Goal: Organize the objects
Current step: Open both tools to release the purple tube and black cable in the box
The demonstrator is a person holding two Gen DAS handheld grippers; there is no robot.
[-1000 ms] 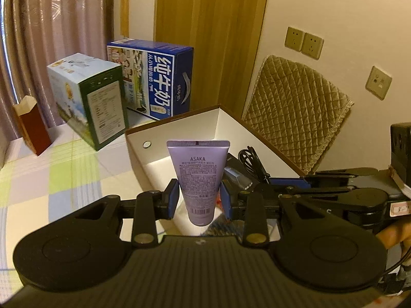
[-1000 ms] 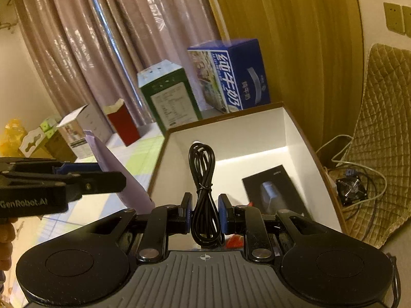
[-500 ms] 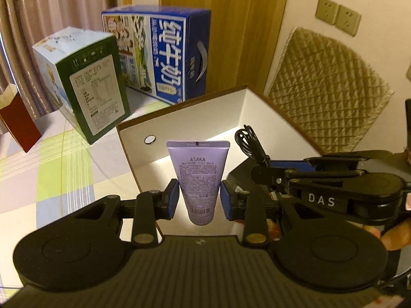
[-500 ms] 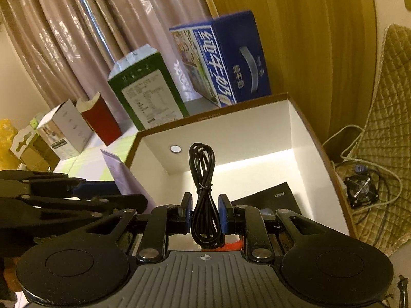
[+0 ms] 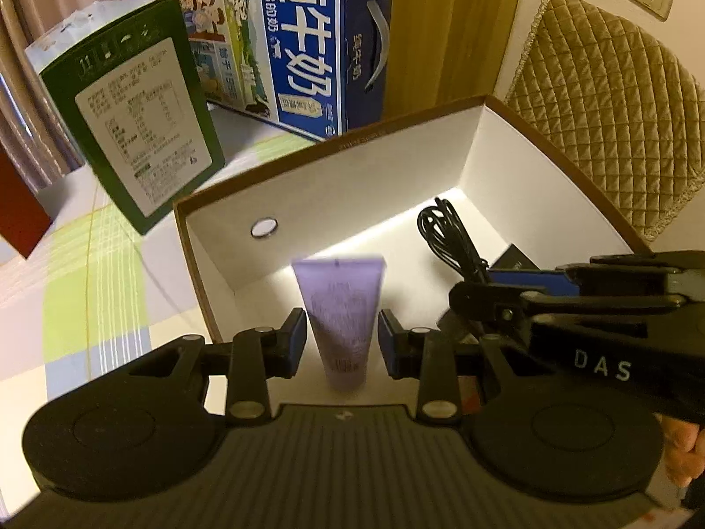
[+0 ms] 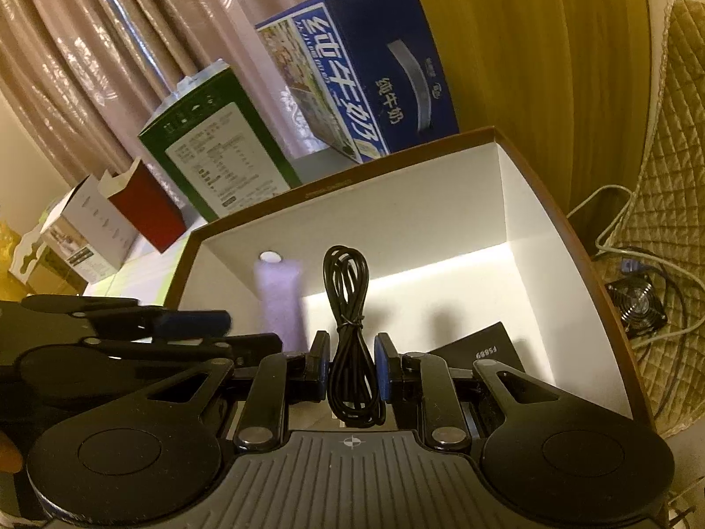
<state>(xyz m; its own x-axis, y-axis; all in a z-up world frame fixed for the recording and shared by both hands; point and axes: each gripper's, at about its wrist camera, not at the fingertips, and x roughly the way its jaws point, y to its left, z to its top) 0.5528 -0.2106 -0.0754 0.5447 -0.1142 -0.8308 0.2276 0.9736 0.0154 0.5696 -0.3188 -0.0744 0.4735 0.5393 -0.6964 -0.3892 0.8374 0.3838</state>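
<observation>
Over the white box (image 5: pixel 396 167), the left gripper (image 5: pixel 340 337) has just widened, freeing one blurred purple tube (image 5: pixel 341 308), while the right gripper (image 6: pixel 351 368) clamps one black cable (image 6: pixel 350 330).

Your purple tube (image 5: pixel 341 317) is smeared by motion, so you cannot read its print, and its lower end is hidden behind the body of your left hand-held gripper (image 5: pixel 341 337). The red carton (image 5: pixel 17 216) is cut by the left edge. The black booklet (image 6: pixel 480 350) in the white box (image 6: pixel 440 203) is mostly covered by your right hand-held gripper (image 6: pixel 352 372).
</observation>
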